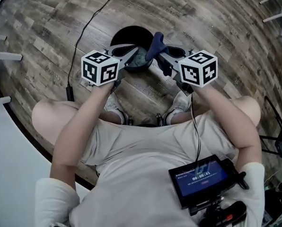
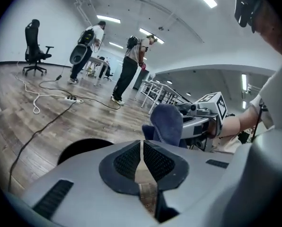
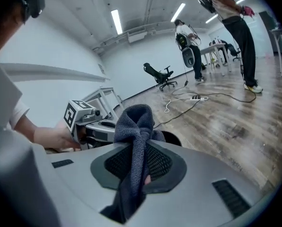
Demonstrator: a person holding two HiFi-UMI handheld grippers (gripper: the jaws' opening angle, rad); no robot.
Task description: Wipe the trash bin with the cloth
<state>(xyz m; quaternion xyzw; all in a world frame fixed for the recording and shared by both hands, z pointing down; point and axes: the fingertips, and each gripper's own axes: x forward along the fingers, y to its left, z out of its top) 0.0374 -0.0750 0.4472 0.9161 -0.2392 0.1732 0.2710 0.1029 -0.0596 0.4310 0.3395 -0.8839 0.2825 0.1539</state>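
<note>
The black round trash bin (image 1: 127, 38) stands on the wood floor just beyond the person's shoes. My right gripper (image 1: 157, 54) hangs over its right rim, shut on a dark blue cloth (image 1: 156, 43). In the right gripper view the cloth (image 3: 135, 126) is pinched between the pads, bunched above them and trailing below. My left gripper (image 1: 134, 54) points at the bin's near rim from the left, shut with nothing between its pads (image 2: 129, 161). From the left gripper view the cloth (image 2: 168, 123) stands just ahead, with the bin's dark mouth (image 2: 82, 149) to the left.
Black cables (image 1: 86, 25) and a white power strip (image 2: 71, 98) lie on the floor. An office chair (image 2: 34, 46) and people (image 2: 129, 67) by tables stand far off. The person's shoes (image 1: 116, 109) are close to the bin. A screen (image 1: 205, 178) hangs at the waist.
</note>
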